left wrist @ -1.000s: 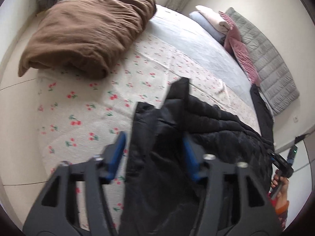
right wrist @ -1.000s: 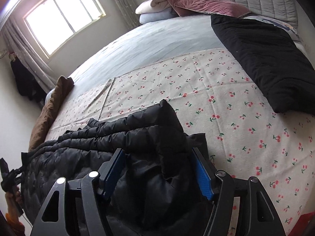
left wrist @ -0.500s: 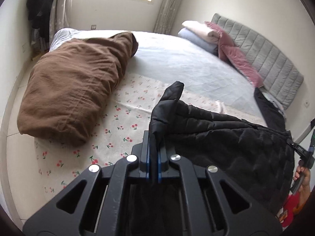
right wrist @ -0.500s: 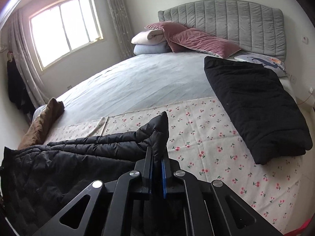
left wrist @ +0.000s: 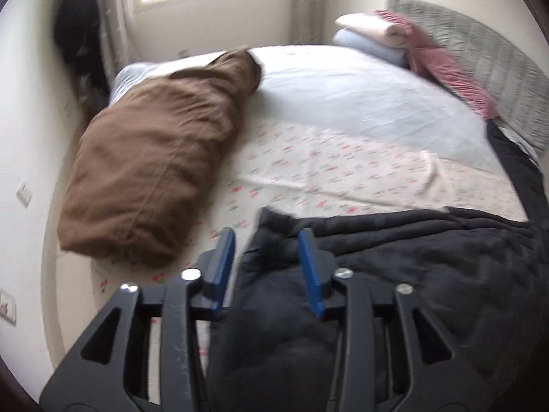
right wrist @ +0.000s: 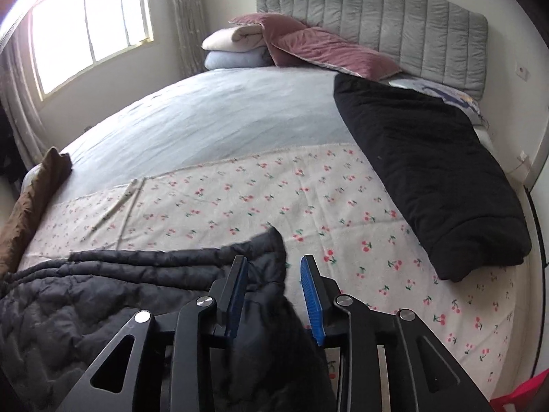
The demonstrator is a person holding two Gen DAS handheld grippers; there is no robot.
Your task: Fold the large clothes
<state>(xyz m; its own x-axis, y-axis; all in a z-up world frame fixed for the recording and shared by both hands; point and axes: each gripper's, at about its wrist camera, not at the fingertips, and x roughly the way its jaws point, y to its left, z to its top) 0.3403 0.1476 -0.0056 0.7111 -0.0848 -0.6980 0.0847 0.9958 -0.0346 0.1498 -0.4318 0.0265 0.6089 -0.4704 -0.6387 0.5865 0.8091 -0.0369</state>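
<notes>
A black quilted jacket (left wrist: 429,267) lies across the near part of the cherry-print sheet (left wrist: 326,171). In the left wrist view its left corner sits between the blue pads of my left gripper (left wrist: 266,240), whose jaws are open with a gap on both sides. In the right wrist view the jacket (right wrist: 103,295) runs to the left, and its right corner pokes up between the pads of my right gripper (right wrist: 274,266), also open.
A brown folded blanket (left wrist: 161,171) lies on the bed's left side. A black folded blanket (right wrist: 429,171) lies on the right side. Pink pillows (right wrist: 326,48), folded bedding (right wrist: 233,48) and a grey headboard (right wrist: 394,24) are at the far end. Cherry-print sheet (right wrist: 257,199) lies ahead.
Half a second ago both grippers were shut on the jacket's corners and held them up. Now both have opened and the jacket has dropped flatter onto the sheet.
</notes>
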